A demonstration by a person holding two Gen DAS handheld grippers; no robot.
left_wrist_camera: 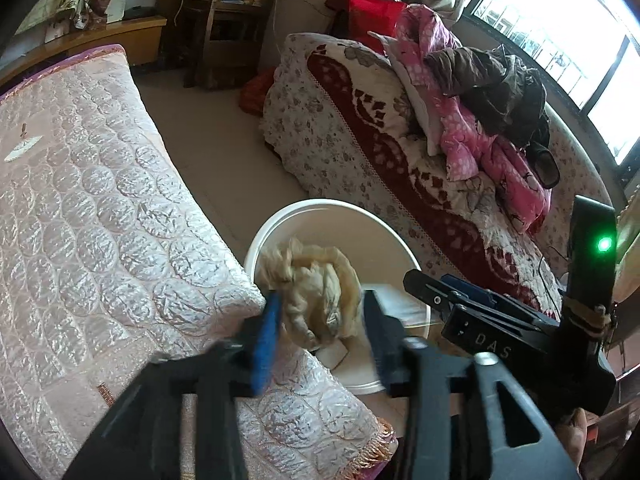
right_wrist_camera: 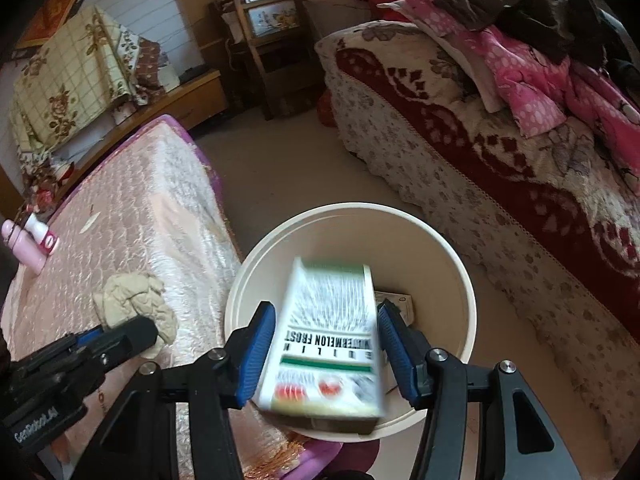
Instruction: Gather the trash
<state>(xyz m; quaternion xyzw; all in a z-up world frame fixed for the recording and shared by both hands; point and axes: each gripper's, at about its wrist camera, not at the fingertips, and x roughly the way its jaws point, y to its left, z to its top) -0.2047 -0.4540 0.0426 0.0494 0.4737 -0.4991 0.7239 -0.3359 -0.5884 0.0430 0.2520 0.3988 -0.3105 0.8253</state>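
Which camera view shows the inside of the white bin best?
The right wrist view: the bin appears whole from above, with a box over it. The left wrist view shows only part, behind crumpled paper.

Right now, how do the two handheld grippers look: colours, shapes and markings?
Both are black plastic frames with silver bolts and ribbed blue pads on the fingers. The left gripper bears white "GenRoboAI" lettering. The right gripper shows "DAS" lettering and a glowing green light.
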